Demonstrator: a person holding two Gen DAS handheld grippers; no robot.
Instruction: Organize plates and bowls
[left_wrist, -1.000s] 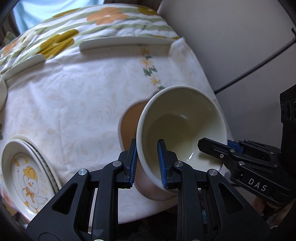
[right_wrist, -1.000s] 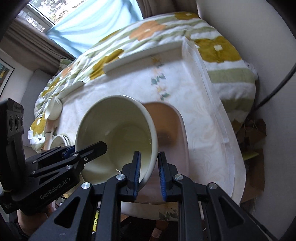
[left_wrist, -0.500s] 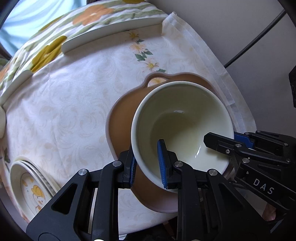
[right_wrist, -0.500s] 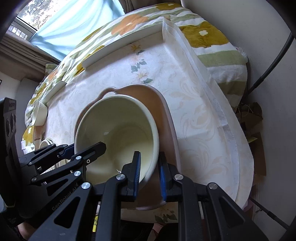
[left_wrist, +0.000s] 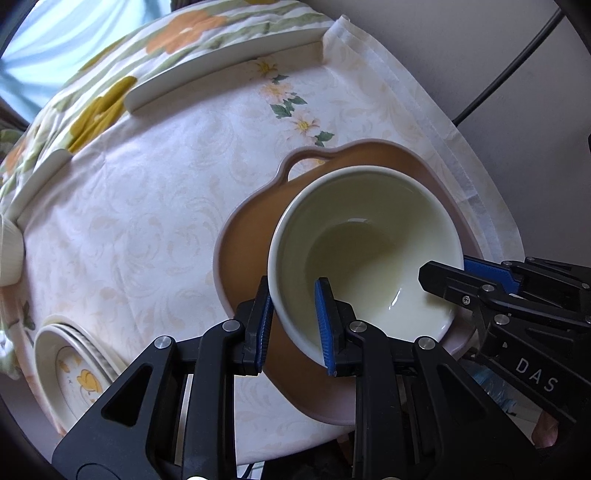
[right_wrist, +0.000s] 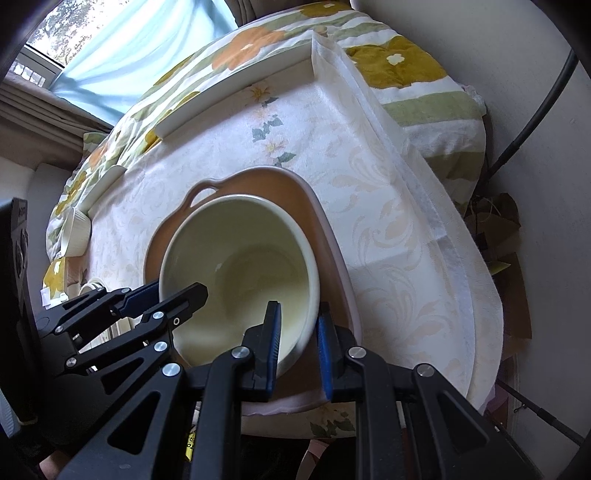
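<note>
We pinch the cream round ceramic bowl (left_wrist: 364, 254) with both claws, left claw (left_wrist: 293, 325) and right claw (right_wrist: 297, 345), directly over the brown handled ceramic dish (left_wrist: 251, 243) at frame centre.

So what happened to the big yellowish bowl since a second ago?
The cream bowl came down from the air into the brown dish with handles. At first only a bit of the dish showed behind it; now the bowl sits low inside it. The left gripper and right gripper still pinch opposite sides of its rim. The duck plates and the tablecloth stayed put.
</note>
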